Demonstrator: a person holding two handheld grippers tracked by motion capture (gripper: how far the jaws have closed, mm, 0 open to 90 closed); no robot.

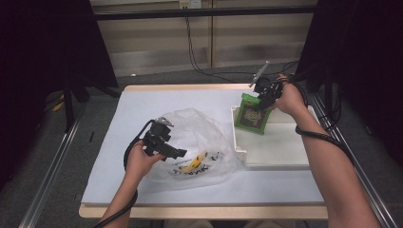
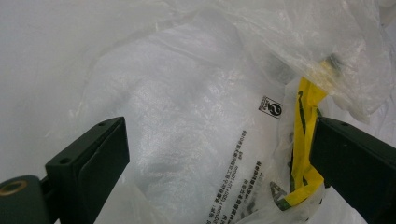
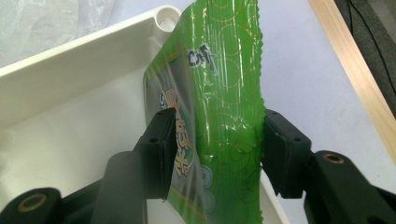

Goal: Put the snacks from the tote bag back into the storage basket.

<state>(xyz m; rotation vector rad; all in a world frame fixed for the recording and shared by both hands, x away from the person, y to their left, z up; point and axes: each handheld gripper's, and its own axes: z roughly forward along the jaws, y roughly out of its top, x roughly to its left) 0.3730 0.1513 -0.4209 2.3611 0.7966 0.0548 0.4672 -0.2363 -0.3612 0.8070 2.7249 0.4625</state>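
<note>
A: Where's the green snack packet?

B: Upright in the white tray, at its far left corner, near the bench's right edge. The right gripper straddles its top, jaws parted, one pad grazing the wrapper.

A: And the left gripper?

B: Jaws wide apart over the clear plastic bag, mid-bench.

Both forearms are bare, no sleeves. Each hand carries a black gripper with two flat black jaws, with small screw holes and a brass-coloured bolt near each jaw's base. A black cable trails from each gripper along the forearm.
</note>
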